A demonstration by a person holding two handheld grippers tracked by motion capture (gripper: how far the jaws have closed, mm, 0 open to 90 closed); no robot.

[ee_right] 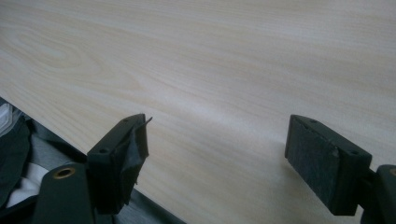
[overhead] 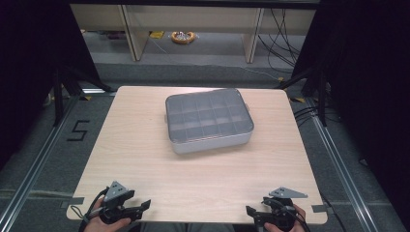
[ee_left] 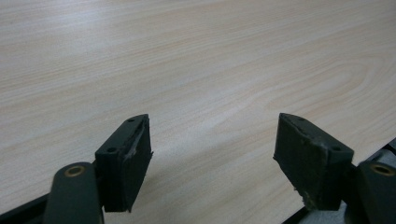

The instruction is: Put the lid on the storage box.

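fingers (ee_left: pixel 123 161) of both grippers apart, empty; grey organizer box (overhead: pixel 209 121), clear gridded lid, mid-table.

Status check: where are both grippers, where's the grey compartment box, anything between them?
Left gripper and right gripper open, empty, at near table edge. Grey compartment box mid-table, lid on, untouched. Bare table between, nothing in the way.

Number on floor: I read a black "5" (overhead: pixel 78 130), taped on the grey floor (overhead: pixel 53 159) left of the table (overhead: pixel 145 183).
Other text: I find none readable.
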